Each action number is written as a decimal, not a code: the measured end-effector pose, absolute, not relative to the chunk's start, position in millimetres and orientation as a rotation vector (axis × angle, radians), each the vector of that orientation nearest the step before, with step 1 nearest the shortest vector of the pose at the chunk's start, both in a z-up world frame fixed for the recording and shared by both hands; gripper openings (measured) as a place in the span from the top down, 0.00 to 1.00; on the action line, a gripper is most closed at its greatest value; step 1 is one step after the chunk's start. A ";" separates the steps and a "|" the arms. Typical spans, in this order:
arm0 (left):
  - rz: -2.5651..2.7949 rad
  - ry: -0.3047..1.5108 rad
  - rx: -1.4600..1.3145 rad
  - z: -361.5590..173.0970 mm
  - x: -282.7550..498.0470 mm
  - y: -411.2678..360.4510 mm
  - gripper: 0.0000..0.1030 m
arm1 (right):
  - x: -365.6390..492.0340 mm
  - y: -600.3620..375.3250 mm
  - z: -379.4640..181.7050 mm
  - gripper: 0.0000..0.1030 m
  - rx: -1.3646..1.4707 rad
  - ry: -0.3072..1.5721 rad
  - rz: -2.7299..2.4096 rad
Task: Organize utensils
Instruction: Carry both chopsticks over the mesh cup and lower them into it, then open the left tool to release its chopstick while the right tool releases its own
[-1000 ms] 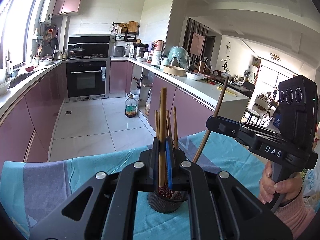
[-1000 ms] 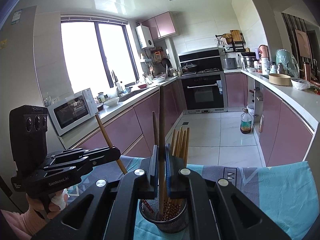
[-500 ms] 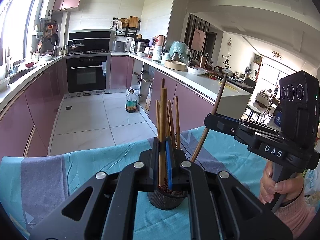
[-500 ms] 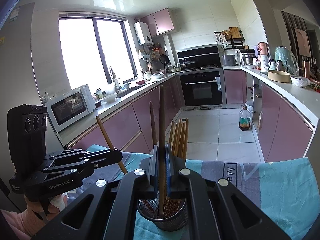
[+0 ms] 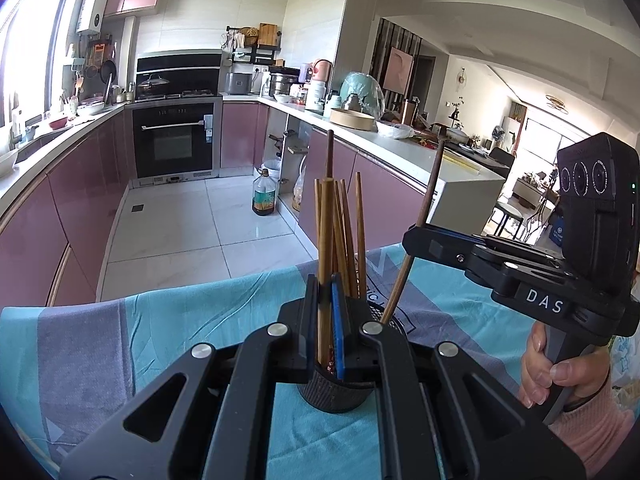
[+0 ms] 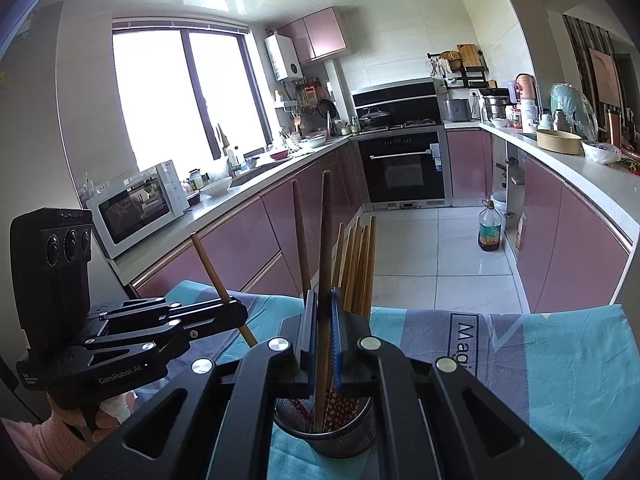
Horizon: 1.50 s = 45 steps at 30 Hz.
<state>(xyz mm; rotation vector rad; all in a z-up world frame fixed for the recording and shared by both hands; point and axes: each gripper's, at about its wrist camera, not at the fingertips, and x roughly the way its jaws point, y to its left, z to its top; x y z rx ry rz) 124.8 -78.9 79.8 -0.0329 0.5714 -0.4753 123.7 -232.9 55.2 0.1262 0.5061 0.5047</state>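
Observation:
A black mesh holder (image 5: 334,394) stands on the teal and grey cloth (image 5: 192,312) with several wooden chopsticks upright in it. My left gripper (image 5: 326,292) sits right above it, shut on a light wooden chopstick (image 5: 325,232) whose lower end dips into the holder. My right gripper (image 6: 324,300) is shut on a dark brown chopstick (image 6: 326,232) that also reaches down into the holder (image 6: 340,438). Each gripper shows in the other's view: the right gripper (image 5: 414,240) with its dark stick (image 5: 430,196), the left gripper (image 6: 238,314) with its light stick (image 6: 210,266).
The clothed table ends just beyond the holder, with tiled kitchen floor (image 5: 192,224) behind. Pink cabinets and counters run along both sides. An oil bottle (image 5: 264,198) stands on the floor. A person's hand (image 5: 548,372) in a pink sleeve holds the right gripper's handle.
The left gripper has drifted slightly sideways with its chopstick still over the holder. The right gripper has barely moved. Both stay shut on their chopsticks.

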 end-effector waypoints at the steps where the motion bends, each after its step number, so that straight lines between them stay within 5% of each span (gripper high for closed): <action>1: -0.476 0.575 -0.030 78.9 125.6 -78.4 0.93 | 124.2 -232.8 54.7 0.95 0.127 0.509 0.505; 45: -0.451 0.655 0.006 47.7 202.5 -91.3 0.92 | 169.7 -217.5 37.9 0.95 0.122 0.575 0.503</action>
